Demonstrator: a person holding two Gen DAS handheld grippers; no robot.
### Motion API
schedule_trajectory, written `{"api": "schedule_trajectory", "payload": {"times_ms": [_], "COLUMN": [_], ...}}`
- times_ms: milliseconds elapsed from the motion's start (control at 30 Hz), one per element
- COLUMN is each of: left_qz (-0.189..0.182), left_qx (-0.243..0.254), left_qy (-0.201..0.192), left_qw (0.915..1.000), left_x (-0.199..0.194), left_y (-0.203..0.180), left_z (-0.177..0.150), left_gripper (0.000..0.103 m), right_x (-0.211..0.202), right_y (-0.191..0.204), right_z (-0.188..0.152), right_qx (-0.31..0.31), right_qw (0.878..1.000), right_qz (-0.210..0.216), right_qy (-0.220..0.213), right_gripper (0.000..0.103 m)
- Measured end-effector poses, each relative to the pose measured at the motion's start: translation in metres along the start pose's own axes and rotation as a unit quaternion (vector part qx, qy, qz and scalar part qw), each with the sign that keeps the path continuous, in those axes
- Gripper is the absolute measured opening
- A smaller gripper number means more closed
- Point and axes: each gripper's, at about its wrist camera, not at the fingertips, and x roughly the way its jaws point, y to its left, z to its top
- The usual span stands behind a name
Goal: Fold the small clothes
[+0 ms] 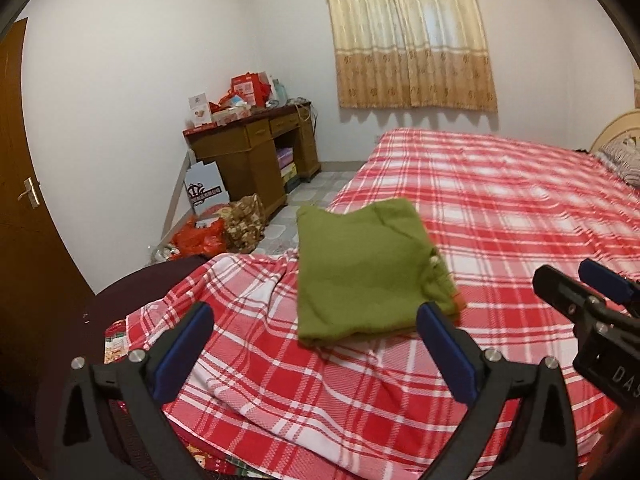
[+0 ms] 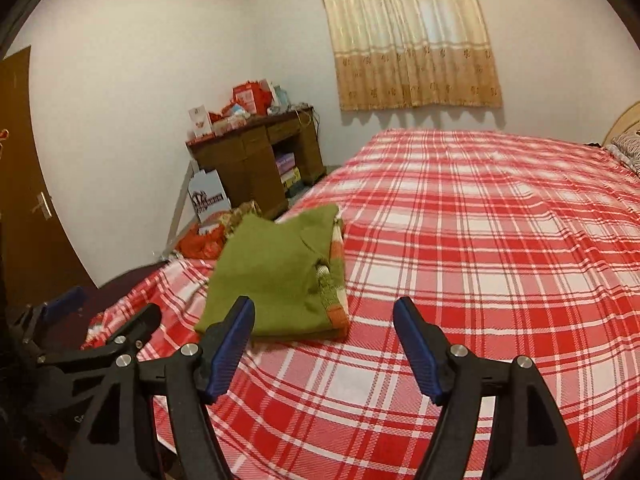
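A folded green garment [image 1: 360, 268] with an orange and white striped edge lies flat on the red and white plaid bed sheet [image 1: 500, 208] near the bed's left corner. It also shows in the right wrist view [image 2: 280, 276]. My left gripper [image 1: 316, 316] is open and empty, held just short of the garment's near edge. My right gripper [image 2: 324, 312] is open and empty, just right of the garment's near corner. The right gripper also shows in the left wrist view [image 1: 580, 284], and the left gripper in the right wrist view [image 2: 104, 312].
A wooden desk [image 1: 256, 148] piled with red boxes stands by the far wall. Bags and a white box [image 1: 224, 224] lie on the floor beside the bed. A brown door [image 1: 24, 200] is at left. Pillows [image 1: 624, 160] lie at the bed's far right.
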Motion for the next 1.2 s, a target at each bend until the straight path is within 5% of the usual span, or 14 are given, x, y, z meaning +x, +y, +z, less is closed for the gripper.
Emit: {"api": "schedule_trajectory", "payload": {"times_ms": [633,1200], "left_qz": [0.027,0.027], "left_qx": [-0.019,-0.017], "left_qy": [-0.083,-0.093], "left_qw": [0.9960,0.9952], "left_x": [-0.064,-0.071], "left_y": [-0.004,-0.008], "left_z": [0.016,0.013], "left_gripper": [0.103,0.103], "right_x": [-0.088,-0.097], "right_y": [0.011,0.013], "right_z": [0.017,0.015], "right_qx": [-0.008,-0.011], "right_qw": [0.990,0.988], "right_qz": [-0.035,-0.045], "right_qy": [-0.134,-0.148], "right_gripper": [0.083,0.086]}}
